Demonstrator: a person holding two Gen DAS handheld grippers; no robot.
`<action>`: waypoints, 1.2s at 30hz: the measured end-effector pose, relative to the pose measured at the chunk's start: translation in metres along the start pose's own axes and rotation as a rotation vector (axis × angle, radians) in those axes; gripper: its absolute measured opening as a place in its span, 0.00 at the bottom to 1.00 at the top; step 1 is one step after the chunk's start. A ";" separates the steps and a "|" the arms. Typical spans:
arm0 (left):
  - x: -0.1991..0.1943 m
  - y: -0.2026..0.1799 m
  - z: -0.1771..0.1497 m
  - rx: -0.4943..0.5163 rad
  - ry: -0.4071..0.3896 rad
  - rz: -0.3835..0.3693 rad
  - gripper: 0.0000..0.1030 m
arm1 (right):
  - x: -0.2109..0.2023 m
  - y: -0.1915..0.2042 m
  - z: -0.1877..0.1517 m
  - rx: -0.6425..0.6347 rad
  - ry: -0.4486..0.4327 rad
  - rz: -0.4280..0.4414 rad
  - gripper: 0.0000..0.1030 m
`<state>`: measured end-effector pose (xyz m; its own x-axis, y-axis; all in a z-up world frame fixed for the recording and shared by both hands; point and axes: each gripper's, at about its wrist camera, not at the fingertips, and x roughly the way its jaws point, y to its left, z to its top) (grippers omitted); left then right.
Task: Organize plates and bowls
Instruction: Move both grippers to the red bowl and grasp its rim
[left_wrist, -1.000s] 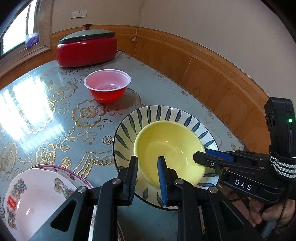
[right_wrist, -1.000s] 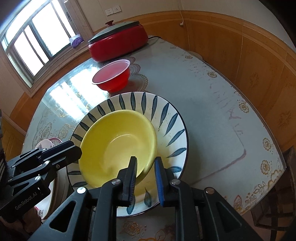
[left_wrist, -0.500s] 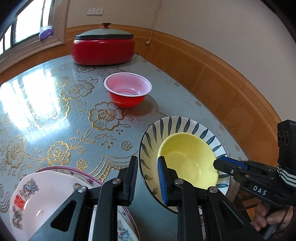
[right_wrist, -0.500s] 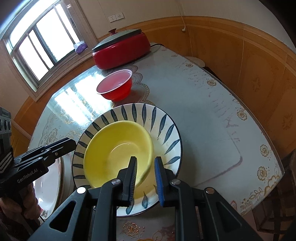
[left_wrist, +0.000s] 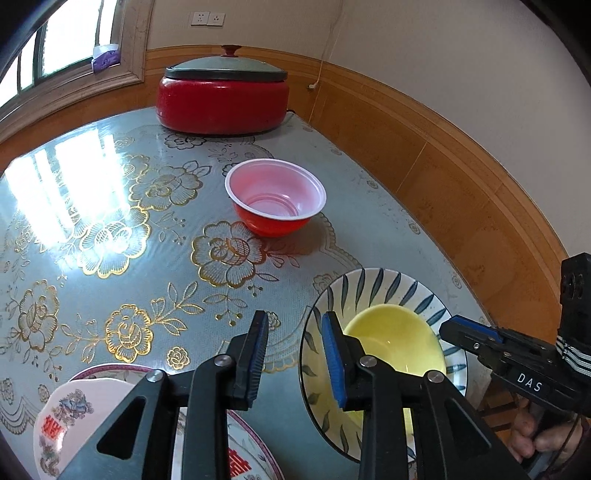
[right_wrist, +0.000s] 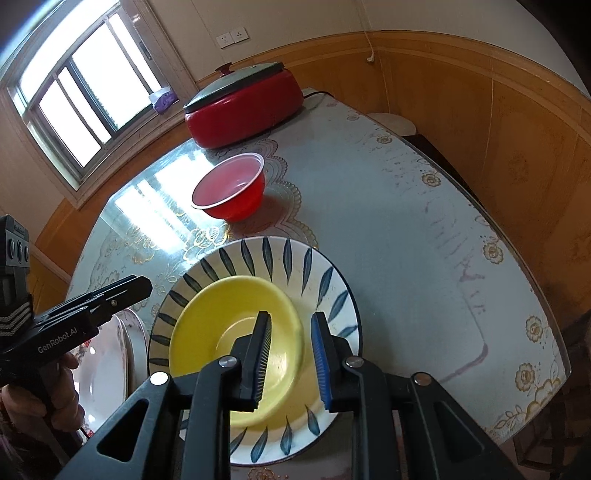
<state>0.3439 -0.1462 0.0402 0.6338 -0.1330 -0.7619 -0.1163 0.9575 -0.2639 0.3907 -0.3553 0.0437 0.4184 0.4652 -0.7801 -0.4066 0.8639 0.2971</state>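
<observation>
Yellow bowl (right_wrist: 236, 332) sits nested in leaf-patterned plate (right_wrist: 325, 280) on table (right_wrist: 406, 221), probably stacked to consolidate dishes. Bowl is glossy, shallow, wide-rimmed. Right gripper (right_wrist: 290, 360) jaws opening, bowl's near rim between them, no clamp evident. Left gripper (left_wrist: 293, 360) jaws opening, nothing between.

Three bowls (left_wrist: 276, 195), two plates (right_wrist: 314, 273), one red cooker (left_wrist: 222, 99)
</observation>
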 end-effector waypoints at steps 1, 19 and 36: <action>0.001 0.002 0.004 -0.010 -0.003 0.003 0.30 | 0.002 0.001 0.005 -0.002 0.000 0.004 0.21; 0.043 0.042 0.063 -0.173 0.012 0.036 0.47 | 0.095 0.012 0.114 0.108 0.117 0.189 0.21; 0.097 0.062 0.104 -0.262 0.023 0.067 0.32 | 0.154 0.012 0.145 0.083 0.148 0.142 0.11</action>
<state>0.4778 -0.0729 0.0114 0.6008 -0.0799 -0.7954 -0.3533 0.8660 -0.3538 0.5684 -0.2454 0.0073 0.2357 0.5556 -0.7974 -0.3826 0.8073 0.4494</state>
